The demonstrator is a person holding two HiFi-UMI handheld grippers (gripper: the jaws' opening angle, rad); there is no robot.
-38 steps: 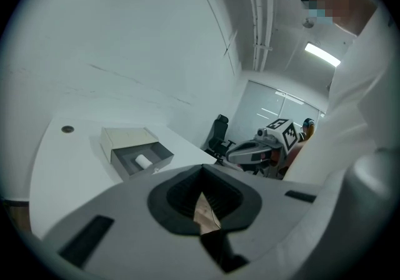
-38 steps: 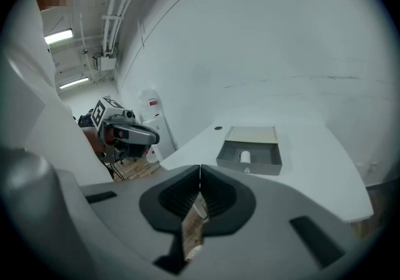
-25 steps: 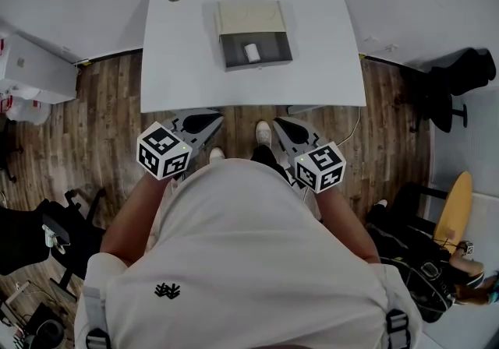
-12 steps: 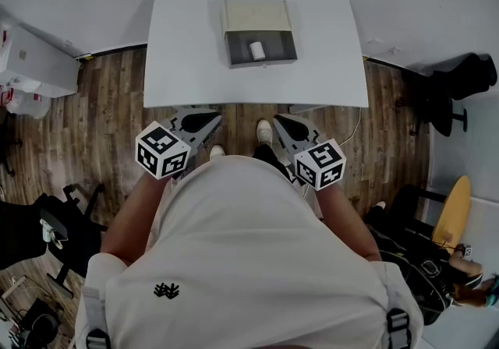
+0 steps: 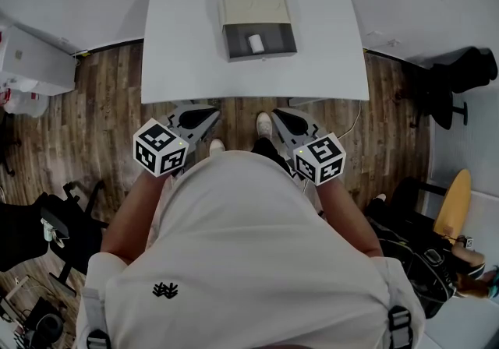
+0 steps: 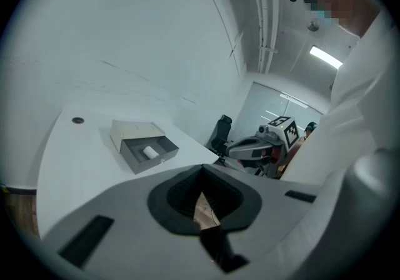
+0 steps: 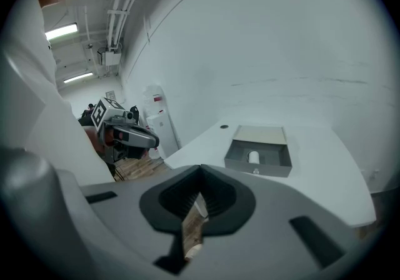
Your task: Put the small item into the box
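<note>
Item in the box, grippers idle
Left gripper and right gripper hang empty, jaws pressed together, off the table edge at 6 o'clock. The item lies in the box's open tray at 12. The task looks done, so hold clear and avoid nudging the box.

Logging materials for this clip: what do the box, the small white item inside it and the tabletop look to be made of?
Box: likely painted metal or plastic; matte beige and grey, crisp thin walls.
Small item: unclear, perhaps plastic or paper; plain white, roll-shaped.
Table: probably smooth white laminate; even, seamless matte top.
</note>
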